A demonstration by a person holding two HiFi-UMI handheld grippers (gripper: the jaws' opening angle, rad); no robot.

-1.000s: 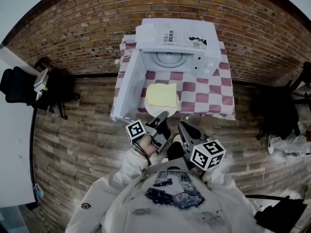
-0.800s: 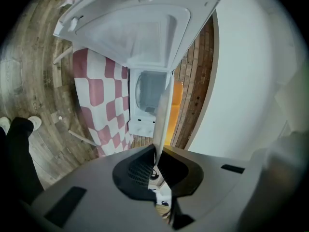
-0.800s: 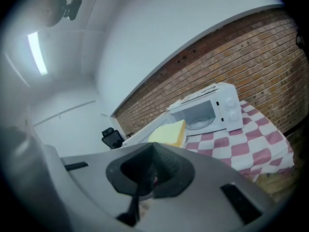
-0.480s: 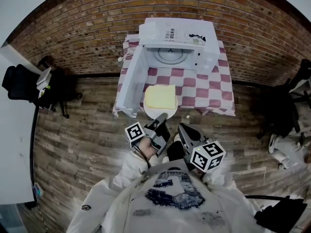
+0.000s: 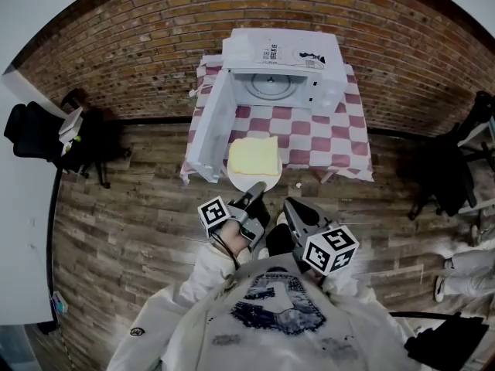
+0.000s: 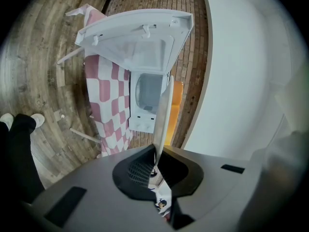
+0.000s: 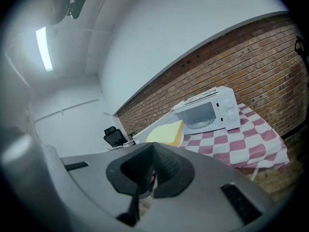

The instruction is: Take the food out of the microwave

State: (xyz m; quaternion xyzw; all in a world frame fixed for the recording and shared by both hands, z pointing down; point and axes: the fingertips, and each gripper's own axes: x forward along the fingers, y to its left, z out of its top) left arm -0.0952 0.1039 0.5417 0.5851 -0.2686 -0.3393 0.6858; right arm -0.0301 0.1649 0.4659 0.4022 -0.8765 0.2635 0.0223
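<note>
A white plate [image 5: 242, 178] bears a pale yellow slab of food [image 5: 254, 154] and hangs over the front edge of the checked table [image 5: 334, 149]. My left gripper [image 5: 259, 186] is shut on the plate's near rim. In the left gripper view the plate [image 6: 162, 111] shows edge-on between the closed jaws of the left gripper [image 6: 155, 153], with the food [image 6: 175, 103] on its right side. The white microwave [image 5: 282, 60] stands behind with its door [image 5: 210, 134] swung open to the left. My right gripper [image 5: 288, 202] is shut and holds nothing, just right of the plate.
A brick wall [image 5: 116, 60] runs behind the table. Black office chairs stand at the left [image 5: 35, 134] and right [image 5: 445, 172] on the wooden floor [image 5: 124, 215]. In the right gripper view the microwave [image 7: 207, 112] and the food [image 7: 166, 133] lie ahead of the right gripper [image 7: 150, 151].
The plate with the food has come back from the microwave towards the person, held by my left gripper. My right gripper has drawn back alongside it.
</note>
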